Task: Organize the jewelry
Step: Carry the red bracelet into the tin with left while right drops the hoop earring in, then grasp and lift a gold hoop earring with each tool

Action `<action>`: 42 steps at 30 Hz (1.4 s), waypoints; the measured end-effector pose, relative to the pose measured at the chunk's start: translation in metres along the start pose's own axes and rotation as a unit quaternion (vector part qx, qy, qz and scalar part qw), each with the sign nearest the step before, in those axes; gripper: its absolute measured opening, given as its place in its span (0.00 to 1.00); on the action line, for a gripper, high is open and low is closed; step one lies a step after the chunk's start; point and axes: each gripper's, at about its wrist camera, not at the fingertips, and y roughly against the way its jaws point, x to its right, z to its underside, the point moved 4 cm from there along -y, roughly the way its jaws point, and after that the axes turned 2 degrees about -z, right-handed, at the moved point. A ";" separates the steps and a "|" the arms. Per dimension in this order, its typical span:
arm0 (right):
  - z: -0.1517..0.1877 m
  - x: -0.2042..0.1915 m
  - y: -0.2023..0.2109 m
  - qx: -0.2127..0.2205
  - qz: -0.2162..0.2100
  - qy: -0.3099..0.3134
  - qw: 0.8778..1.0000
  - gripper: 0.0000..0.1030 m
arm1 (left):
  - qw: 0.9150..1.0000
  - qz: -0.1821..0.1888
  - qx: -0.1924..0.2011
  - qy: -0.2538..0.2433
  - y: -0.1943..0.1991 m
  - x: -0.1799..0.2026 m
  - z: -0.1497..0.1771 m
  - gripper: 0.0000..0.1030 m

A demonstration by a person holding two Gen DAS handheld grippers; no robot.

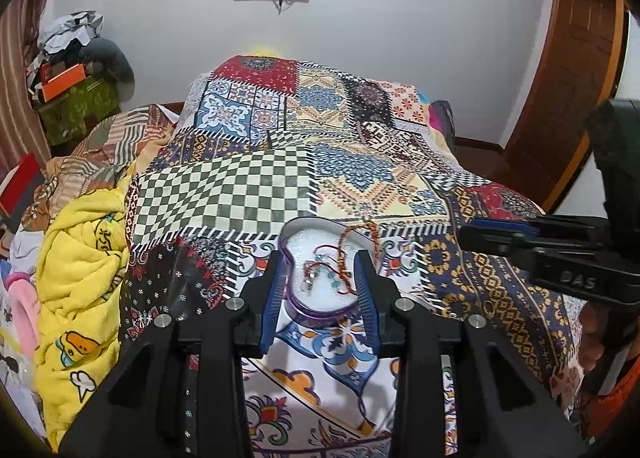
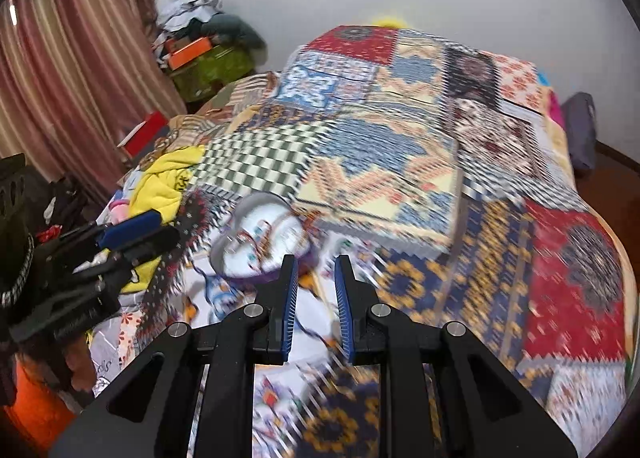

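On the bed, covered by a patchwork quilt, lies a heart-shaped tray with a purple rim and white lining. Beaded bracelets in red, brown and turquoise lie tangled inside it, one strand draped over the far rim. Left tool: fingers spread wide on either side of the tray's near end, close to the rim; contact cannot be confirmed. Right tool: fingers parted, holding nothing, over the quilt just to the right of the tray; that view is motion-blurred. Yellow blanket bunched at the bed's left side.
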 end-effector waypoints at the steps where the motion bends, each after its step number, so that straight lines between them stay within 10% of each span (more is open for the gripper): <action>1: 0.004 0.004 0.004 0.000 0.005 -0.004 1.000 0.16 | 1.000 0.001 0.000 -0.002 0.001 0.003 0.001 0.34; 36: 0.102 0.055 0.009 -0.074 0.016 -0.074 0.994 0.17 | 0.979 0.106 -0.149 -0.093 -0.084 0.130 0.078 0.33; 42: 0.105 0.054 -0.003 -0.087 0.013 -0.074 0.993 0.17 | 0.980 0.102 -0.142 -0.096 -0.092 0.132 0.075 0.17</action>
